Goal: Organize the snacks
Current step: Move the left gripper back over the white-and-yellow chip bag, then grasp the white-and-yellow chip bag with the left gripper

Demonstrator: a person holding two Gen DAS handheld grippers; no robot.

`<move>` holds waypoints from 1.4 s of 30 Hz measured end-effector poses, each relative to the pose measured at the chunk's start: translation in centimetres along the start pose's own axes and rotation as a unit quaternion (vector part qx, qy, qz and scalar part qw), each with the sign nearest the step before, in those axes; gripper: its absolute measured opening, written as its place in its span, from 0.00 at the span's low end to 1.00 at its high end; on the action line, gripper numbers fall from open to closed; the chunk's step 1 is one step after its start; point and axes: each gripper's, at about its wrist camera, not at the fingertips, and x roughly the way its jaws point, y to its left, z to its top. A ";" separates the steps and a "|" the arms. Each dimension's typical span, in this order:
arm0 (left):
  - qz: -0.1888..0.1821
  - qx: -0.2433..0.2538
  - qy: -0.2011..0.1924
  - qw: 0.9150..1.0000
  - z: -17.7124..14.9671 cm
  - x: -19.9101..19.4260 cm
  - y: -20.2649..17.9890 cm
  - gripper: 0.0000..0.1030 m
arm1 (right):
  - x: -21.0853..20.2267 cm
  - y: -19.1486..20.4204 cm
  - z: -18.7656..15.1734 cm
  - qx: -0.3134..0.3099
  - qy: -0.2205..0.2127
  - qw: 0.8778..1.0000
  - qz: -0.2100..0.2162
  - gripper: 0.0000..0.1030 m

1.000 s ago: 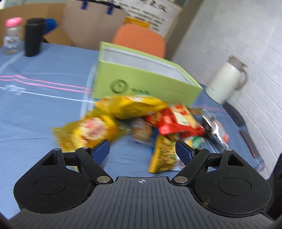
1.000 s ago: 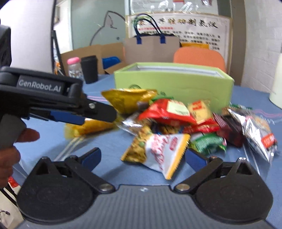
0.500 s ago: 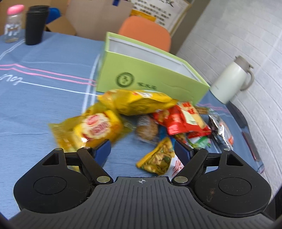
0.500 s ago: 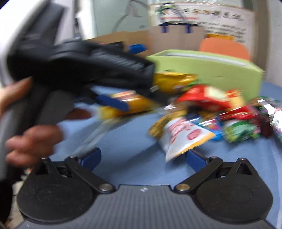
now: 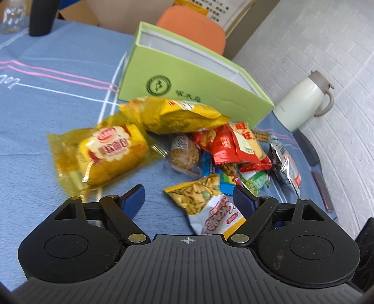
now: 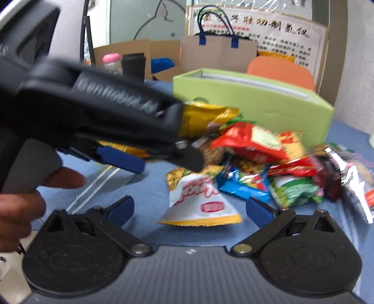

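Note:
A pile of snack packets lies on the blue tablecloth (image 5: 58, 98) in front of an open lime-green box (image 5: 187, 81) (image 6: 257, 105). It includes a yellow cracker pack (image 5: 105, 156), a yellow bag (image 5: 175, 114), a red pack (image 5: 236, 145) and a white-and-yellow packet (image 5: 205, 210) (image 6: 201, 203). My left gripper (image 5: 188, 198) hovers low over that packet with its jaws opening; the packet lies partly between the fingers, unpressed. My right gripper (image 6: 190, 209) is open, with the same packet lying ahead between its fingers. In the right wrist view the left gripper (image 6: 155, 159) reaches in from the left over the pile.
A white thermos jug (image 5: 303, 100) stands right of the box. A black cup (image 5: 42, 16) and a bottle (image 5: 14, 14) stand far left. An orange chair (image 5: 194, 28) and a paper bag (image 6: 219, 53) are behind. A person's hand (image 6: 18, 203) grips the left handle.
The left gripper has swung rightward and closer to the pile in the right wrist view. The white-and-yellow packet now lies nearer both grippers' fingers. The left jaws stand slightly wider.

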 end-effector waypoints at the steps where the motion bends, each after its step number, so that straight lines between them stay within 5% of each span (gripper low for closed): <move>1: 0.002 0.002 0.004 1.000 0.0 0.3 -0.2 0.70 | 0.4 0.0 -0.1 0.003 0.007 1.000 0.001 0.98; 11: 0.015 0.023 0.011 1.000 -0.2 1.5 -1.3 0.74 | 1.2 0.2 0.0 0.033 -0.011 0.999 -0.029 0.99; 19: 0.014 0.021 0.012 1.000 -0.3 1.5 -1.4 0.75 | 0.2 0.0 -1.2 0.021 -0.017 1.000 -0.011 0.99; 25: -0.025 -0.019 0.003 1.000 -0.5 -0.5 0.6 0.75 | -1.3 -0.9 -0.9 0.024 -0.038 0.999 0.004 0.99; 32: -0.016 0.002 0.016 1.000 -0.8 0.9 -0.7 0.70 | -0.2 -0.2 -0.7 -0.003 -0.027 1.000 0.008 0.97; 34: -0.007 0.016 0.016 1.000 -0.9 1.2 -1.3 0.67 | 0.1 -0.5 -0.9 -0.002 -0.023 1.000 0.011 0.86; 35: -0.003 0.025 0.016 1.000 -1.0 1.2 -1.6 0.55 | -0.2 -0.7 -1.0 -0.002 -0.035 0.999 0.013 0.65; 38: -0.010 0.046 0.024 0.999 -1.5 1.5 -2.1 0.28 | -0.6 -0.8 -1.2 -0.001 -0.033 0.999 0.010 0.61; 42: -0.006 0.062 0.019 0.998 -1.8 0.8 -3.2 0.14 | -1.8 -1.3 -1.2 0.017 -0.041 0.999 0.029 0.57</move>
